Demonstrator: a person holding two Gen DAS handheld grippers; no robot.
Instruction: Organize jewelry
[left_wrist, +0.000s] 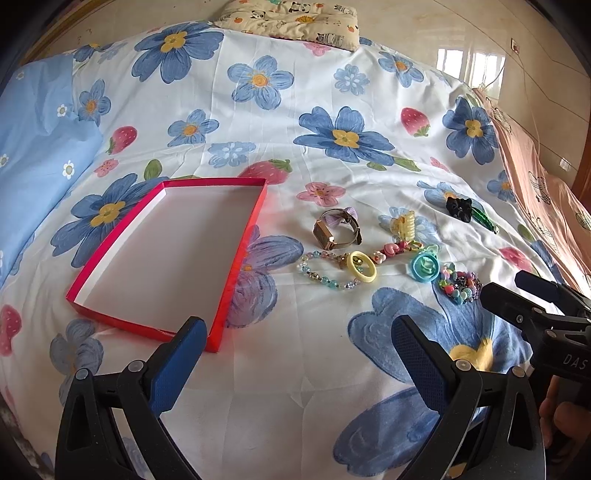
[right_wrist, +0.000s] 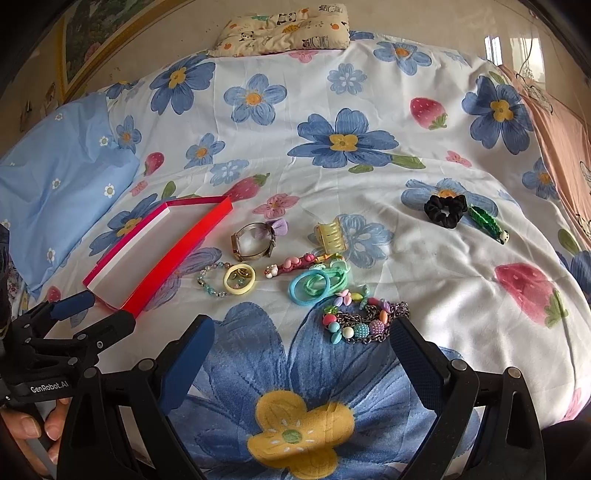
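Both jaws are spread wide: the left gripper (left_wrist: 299, 332) hovers beside the red box (left_wrist: 236, 266), the right gripper (right_wrist: 303, 338) near the beaded chain bracelet (right_wrist: 364, 321).

A white bedsheet (right_wrist: 332, 229) printed with blue flowers and pink strawberries is showing under a shallow red cardboard box (left_wrist: 236, 254) with a white inside. A black fabric scrunchie (right_wrist: 444, 209), pale yellow plastic ring (right_wrist: 239, 279) and turquoise elastic hair ties (right_wrist: 314, 286) are lying right of it.
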